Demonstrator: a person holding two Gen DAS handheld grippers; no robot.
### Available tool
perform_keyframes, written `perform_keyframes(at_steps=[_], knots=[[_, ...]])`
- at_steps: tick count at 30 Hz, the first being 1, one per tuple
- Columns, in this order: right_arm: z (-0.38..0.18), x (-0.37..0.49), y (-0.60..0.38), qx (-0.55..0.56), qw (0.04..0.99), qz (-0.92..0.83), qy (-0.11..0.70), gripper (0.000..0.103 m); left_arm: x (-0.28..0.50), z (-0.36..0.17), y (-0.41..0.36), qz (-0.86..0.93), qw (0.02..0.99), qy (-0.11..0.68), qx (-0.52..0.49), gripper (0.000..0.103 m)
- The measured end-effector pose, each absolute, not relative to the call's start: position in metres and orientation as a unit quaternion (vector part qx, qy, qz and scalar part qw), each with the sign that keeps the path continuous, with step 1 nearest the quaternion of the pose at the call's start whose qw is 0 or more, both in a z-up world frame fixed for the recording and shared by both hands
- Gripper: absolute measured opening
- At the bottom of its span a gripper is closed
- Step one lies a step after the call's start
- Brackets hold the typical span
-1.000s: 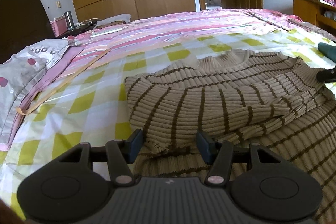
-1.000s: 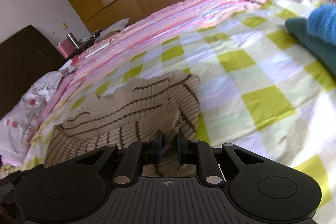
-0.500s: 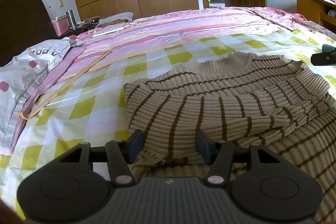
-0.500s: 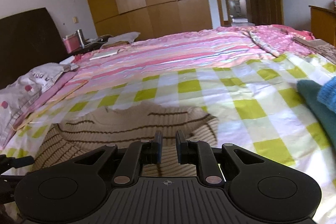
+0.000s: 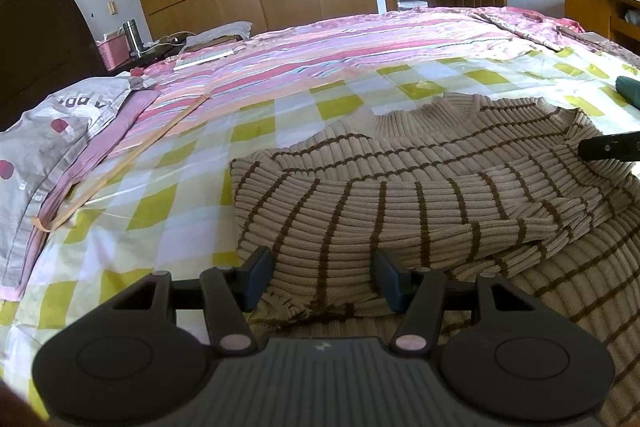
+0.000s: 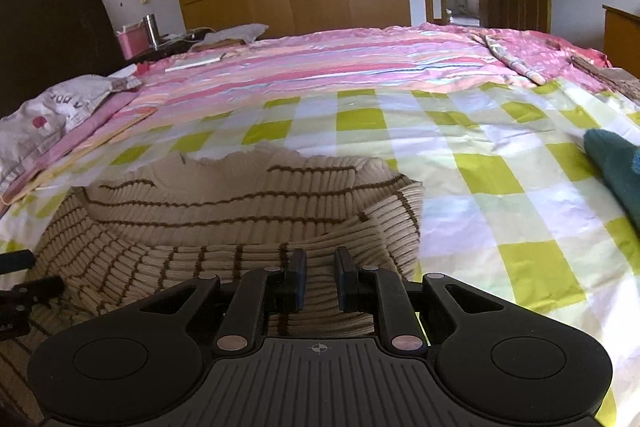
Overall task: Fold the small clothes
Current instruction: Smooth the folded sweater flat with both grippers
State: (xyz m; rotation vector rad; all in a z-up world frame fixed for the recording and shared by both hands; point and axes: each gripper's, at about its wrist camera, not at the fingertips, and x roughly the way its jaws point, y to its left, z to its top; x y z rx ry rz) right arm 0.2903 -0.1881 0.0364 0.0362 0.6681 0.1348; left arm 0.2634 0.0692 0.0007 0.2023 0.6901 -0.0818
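A beige ribbed sweater with brown stripes (image 5: 400, 211) lies on the checked bedspread (image 5: 180, 187), one sleeve folded across its chest. My left gripper (image 5: 322, 277) stands open low over that sleeve's cuff end, and the knit lies between its fingers without being pressed. In the right wrist view the sweater (image 6: 240, 211) has its right side doubled over. My right gripper (image 6: 320, 279) is nearly closed and pinches that folded edge. One right finger (image 5: 608, 149) shows at the right edge of the left wrist view.
A teal garment (image 6: 612, 167) lies on the bed to the right. A grey pillow (image 5: 52, 131) and a thin wooden strip (image 5: 132, 155) lie at the left. Behind are a dark headboard (image 5: 40, 39), a pink striped quilt (image 5: 360, 47) and wardrobes.
My right gripper has rolled back to level and shifted sideways with the sweater's edge in its jaws, so the fold lies lower. The left gripper has stayed where it was, open.
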Motion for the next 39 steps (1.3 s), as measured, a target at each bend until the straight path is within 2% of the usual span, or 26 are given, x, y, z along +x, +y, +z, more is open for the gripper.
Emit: perform_keyframes(at_steps=[17,22,39], knots=[[0.043,0.275,-0.193,0.018,0.939,0.063,0.338,0.018,0.251,0.003,0.068,-0.038,0.928,0.355,0.105,0.063],[0.050,0.260,-0.195,0.018,0.939,0.067,0.338,0.022,0.241,0.005,0.074,-0.041,0.927,0.362,0.090,0.063],[0.052,0.205,-0.184,-0.005,0.926,0.094,0.364,0.023,0.200,0.012,0.085,-0.044,0.922,0.379,0.057,0.063]])
